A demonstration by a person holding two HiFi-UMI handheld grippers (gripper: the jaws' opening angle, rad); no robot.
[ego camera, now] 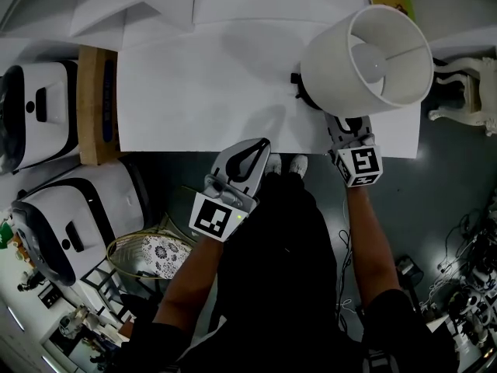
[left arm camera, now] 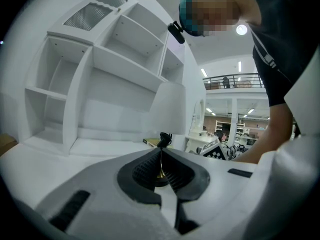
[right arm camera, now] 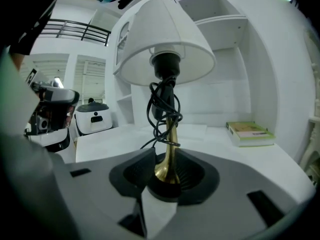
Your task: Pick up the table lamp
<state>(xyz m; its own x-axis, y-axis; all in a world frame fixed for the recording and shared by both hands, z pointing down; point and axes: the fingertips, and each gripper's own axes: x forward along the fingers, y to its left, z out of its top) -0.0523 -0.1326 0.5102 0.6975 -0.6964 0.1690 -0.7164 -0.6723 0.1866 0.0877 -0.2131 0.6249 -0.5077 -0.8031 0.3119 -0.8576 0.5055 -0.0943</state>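
The table lamp [ego camera: 373,61] has a white shade, and it stands over the right end of the white table [ego camera: 202,84]. In the right gripper view its brass stem [right arm camera: 169,154], wound with black cord, rises from a black base that sits in the hollow between the pads. My right gripper [ego camera: 347,129] [right arm camera: 167,171] is shut on that base, its tips hidden under the shade in the head view. My left gripper [ego camera: 260,144] [left arm camera: 161,156] is shut on nothing at the table's front edge. Through its hollow the lamp [left arm camera: 162,139] shows small and far off.
A book [right arm camera: 249,132] lies on the table to the right of the lamp. White shelves [left arm camera: 100,84] back the table. A wooden board [ego camera: 97,103] and white appliances [ego camera: 39,115] stand left of the table. An ornate white stand [ego camera: 466,92] stands to the right.
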